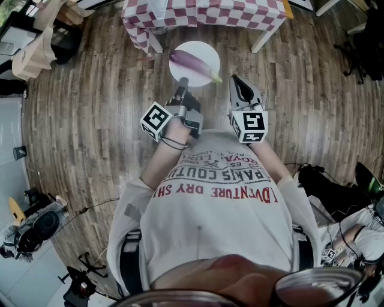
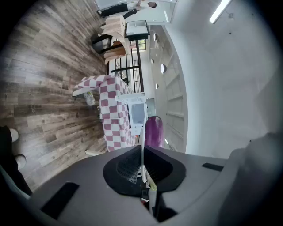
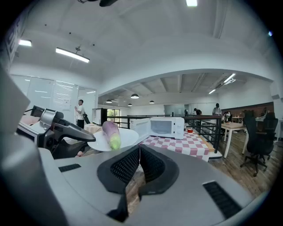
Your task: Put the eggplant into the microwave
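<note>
A purple eggplant (image 1: 191, 63) with a green stem end lies on a white plate (image 1: 207, 53) held above the wooden floor. My left gripper (image 1: 182, 83) is shut on the plate's near rim. In the left gripper view the plate (image 2: 142, 134) shows edge-on as a thin white line between the pads, with the eggplant (image 2: 153, 131) behind it. My right gripper (image 1: 236, 80) is shut on nothing, just right of the plate. In the right gripper view the eggplant (image 3: 111, 133) and plate (image 3: 126, 139) are at left. Beyond them the white microwave (image 3: 164, 127) stands with its door open.
The microwave sits on a table with a red-and-white checked cloth (image 3: 188, 143), also at the top of the head view (image 1: 204, 15). A black office chair (image 3: 256, 141) and railing are at right. Bags and cables (image 1: 327, 180) lie on the floor; people stand far off.
</note>
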